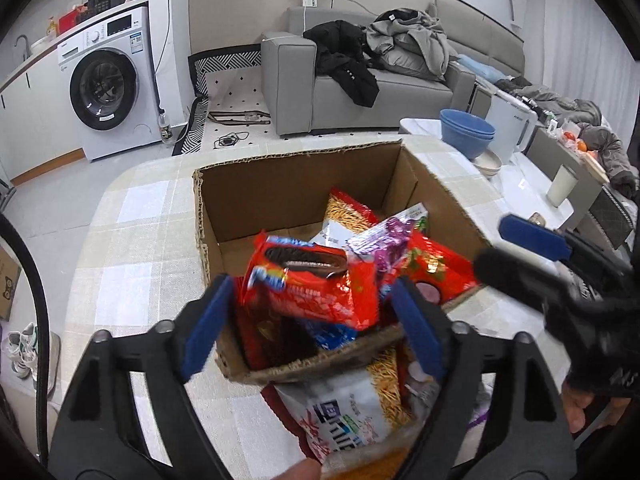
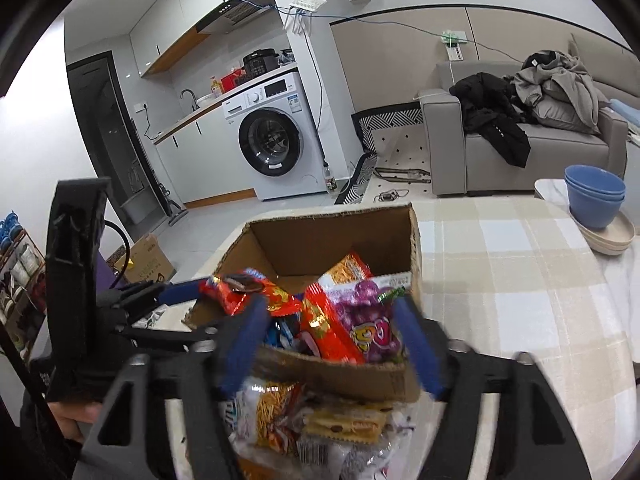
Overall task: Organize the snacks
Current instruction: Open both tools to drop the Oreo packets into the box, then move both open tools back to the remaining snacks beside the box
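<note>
left gripper (image 1: 308, 328) jaws wide, nothing gripped | red cookie pack (image 1: 308, 280) between them (loose) | right gripper (image 2: 332, 344) likewise, over box (image 2: 332, 376)

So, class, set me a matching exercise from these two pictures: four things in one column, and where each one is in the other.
Things:
1. red biscuit packet
2. purple sweet packet
3. blue bowls
4. black jacket

Places:
A. on the grey sofa
B. on cream plates
C. right side of the cardboard box
D. between the open left gripper's fingers

Pairs: 1-D, 2-C, 3-B, 4-A
</note>
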Tool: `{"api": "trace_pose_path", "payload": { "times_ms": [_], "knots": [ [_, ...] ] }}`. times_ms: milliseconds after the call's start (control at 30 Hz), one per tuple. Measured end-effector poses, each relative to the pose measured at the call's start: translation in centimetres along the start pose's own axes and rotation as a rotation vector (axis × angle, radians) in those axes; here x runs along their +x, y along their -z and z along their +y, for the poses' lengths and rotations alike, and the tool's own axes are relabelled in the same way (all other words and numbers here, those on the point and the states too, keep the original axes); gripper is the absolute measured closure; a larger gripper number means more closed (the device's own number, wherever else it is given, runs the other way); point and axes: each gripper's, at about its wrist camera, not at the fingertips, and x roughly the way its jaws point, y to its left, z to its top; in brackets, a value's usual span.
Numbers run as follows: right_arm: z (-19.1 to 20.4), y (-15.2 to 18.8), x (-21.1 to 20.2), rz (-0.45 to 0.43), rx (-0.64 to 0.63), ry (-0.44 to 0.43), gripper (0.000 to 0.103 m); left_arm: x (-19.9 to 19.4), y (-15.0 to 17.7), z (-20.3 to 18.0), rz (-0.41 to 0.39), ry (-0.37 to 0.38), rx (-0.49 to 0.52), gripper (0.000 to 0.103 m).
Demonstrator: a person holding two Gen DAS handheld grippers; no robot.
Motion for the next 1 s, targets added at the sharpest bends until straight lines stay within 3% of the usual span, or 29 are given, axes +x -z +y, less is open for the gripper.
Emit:
{"api": "trace_pose_path", "payload": {
  "times_ms": [33,67,133,167,200,567,1000],
  "knots": [
    [-0.1,0.2,-0.3,0.007,0.003,0.006,0.009,-0.4,0.1,0.0,-0.001,0.008,-0.005,0.022],
    [-0.3,0.6,-0.8,0.008,0.003,0.015,0.005,-0.8,0.4,0.1,-0.001,0.015,-0.012,0.020],
    [-0.4,1.1,-1.4,0.006,-0.005,0.034,0.001,-1.7,1.0,0.5,-0.002,0.025,-0.025,0.014],
    [-0.4,1.4,-1.8,0.005,-0.016,0.051,0.001,-2.0,1.2,0.6,-0.004,0.027,-0.029,0.004],
    [-0.5,1.5,-2.0,0.005,-0.020,0.062,0.001,-2.4,1.5,0.8,-0.005,0.021,-0.034,0.001],
    [-1.5,5.1,-2.7,0.070,0.032,0.113,0.001,-6.0,5.7,1.5,-0.001,0.005,-0.027,0.001],
    [-1.0,9.4,-2.1,0.161,0.070,0.123,0.001,-6.4,9.8,1.2,0.071,0.017,-0.034,0.001]
  ]
}}
